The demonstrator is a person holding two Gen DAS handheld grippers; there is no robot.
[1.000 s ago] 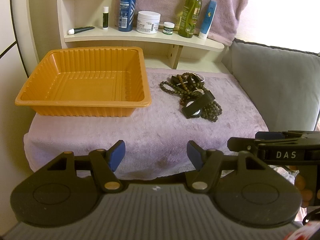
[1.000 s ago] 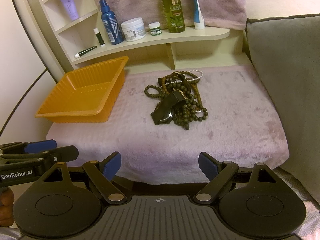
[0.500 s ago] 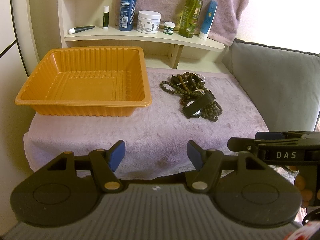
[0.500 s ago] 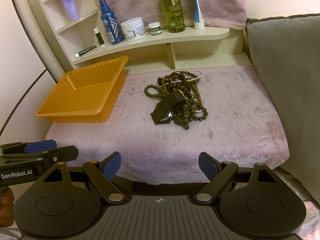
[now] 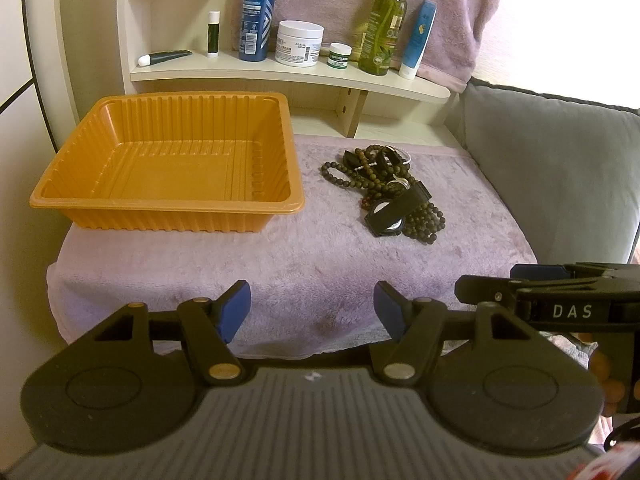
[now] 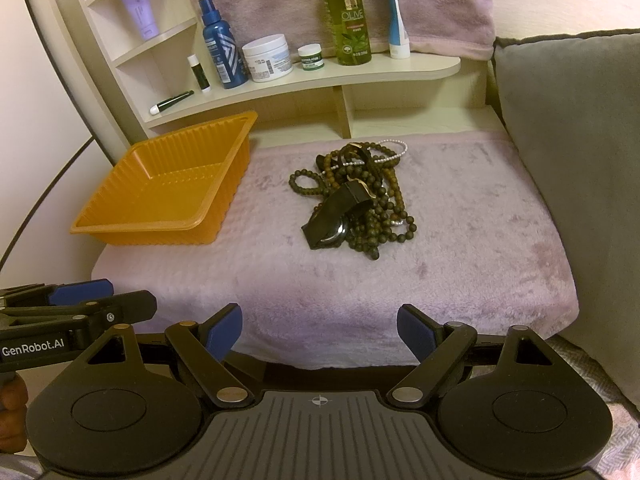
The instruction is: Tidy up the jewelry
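The left wrist view looks straight into the orange tray [image 5: 168,168] and shows its ribbed floor bare; the right wrist view sees the tray [image 6: 168,196] only at a slant. The right wrist view in turn takes in a purple tube [image 6: 141,10] on an upper shelf level, which the left wrist view cuts to a sliver at its top edge. Each view catches the other tool at its border: the right gripper [image 5: 532,284] side-on, and the left gripper [image 6: 80,298] likewise.

The jewelry pile [image 6: 356,196] lies on the mauve towel [image 6: 460,240], to the right of the tray and apart from it. It is a tangle of dark bead strands, with a black watch [image 5: 394,212] lying at the pile's near edge and a thin white bead strand [image 6: 394,148] at its far edge.

Bare towel runs all round the pile: a strip toward the tray, a wider stretch toward the grey cushion [image 6: 572,152], and a broad band on the near side up to the towel's front edge. Beyond the pile stands the wooden shelf [image 5: 304,78] of bottles and jars.

The left gripper [image 5: 312,310] has its fingers spread wide and holds nothing; the right gripper [image 6: 320,330] is likewise spread and unladen. Both hang short of the towel's front edge, well apart from the pile.
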